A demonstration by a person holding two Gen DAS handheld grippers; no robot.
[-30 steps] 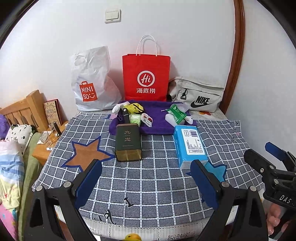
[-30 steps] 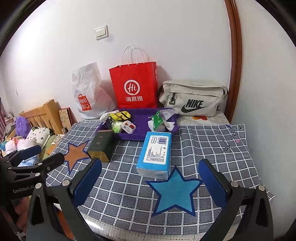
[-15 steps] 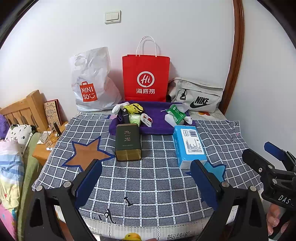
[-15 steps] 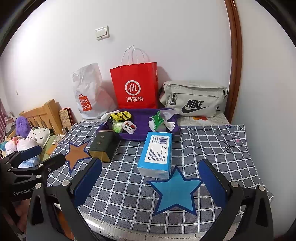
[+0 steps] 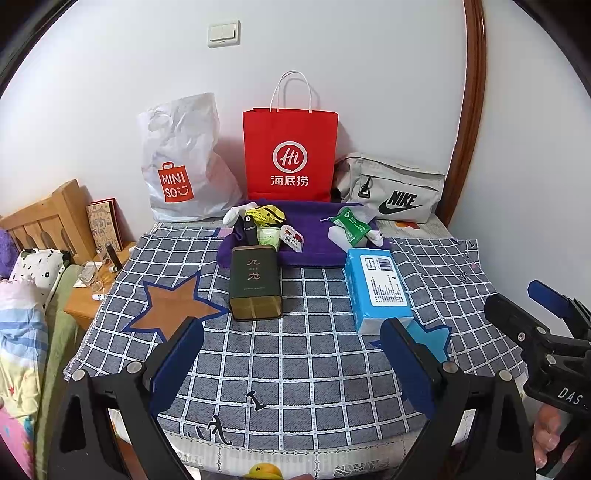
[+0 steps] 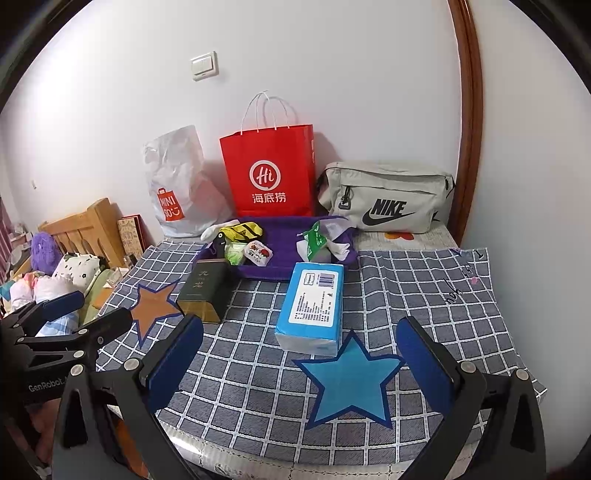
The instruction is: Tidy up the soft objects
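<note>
Behind your work area, a red paper carrier bag with white handles (image 5: 290,155) stands upright against the white wall. Beside it you have a white crumpled plastic shopping bag with an orange logo (image 5: 183,162) on one side and a grey fabric waist bag with a black swoosh (image 6: 388,197) on the other. Higher up, a white wall switch (image 5: 223,33). A wooden headboard (image 5: 48,218) is at the far side.
</note>
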